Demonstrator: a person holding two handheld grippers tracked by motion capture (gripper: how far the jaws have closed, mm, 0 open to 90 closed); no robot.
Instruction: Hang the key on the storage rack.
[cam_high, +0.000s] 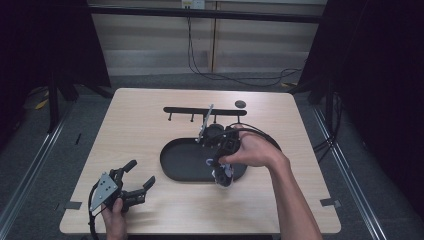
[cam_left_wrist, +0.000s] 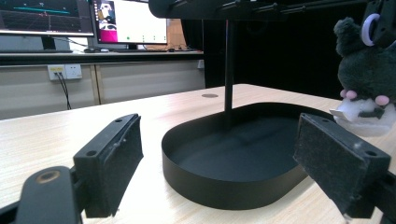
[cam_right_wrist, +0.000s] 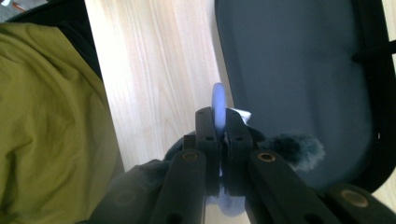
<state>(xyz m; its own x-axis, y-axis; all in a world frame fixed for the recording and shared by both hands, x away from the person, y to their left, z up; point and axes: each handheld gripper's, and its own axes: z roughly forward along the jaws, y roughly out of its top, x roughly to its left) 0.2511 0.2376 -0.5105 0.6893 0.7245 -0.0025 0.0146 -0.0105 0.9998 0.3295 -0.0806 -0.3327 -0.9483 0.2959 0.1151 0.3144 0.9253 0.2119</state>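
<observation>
Right claw (cam_right_wrist: 218, 123) pinches the lilac ring (cam_right_wrist: 219, 100) of the plush keychain (cam_high: 223, 175), so the toy dangles at frame centre over the black tray's (cam_high: 172, 165) near rim, likely bound for the hook rack (cam_high: 200, 110). Left claw (cam_high: 137, 176) spread, idle on the counter (cam_high: 145, 115) lower left.

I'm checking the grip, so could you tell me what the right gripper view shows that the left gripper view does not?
Right gripper view: the right gripper shut on the lilac ring from above, beside an olive cloth.

Left gripper view: open black pads, the plush toy's pink cheeks, the stand's post, monitors.

Both: the dark plush toy, black tray, wooden table.
</observation>
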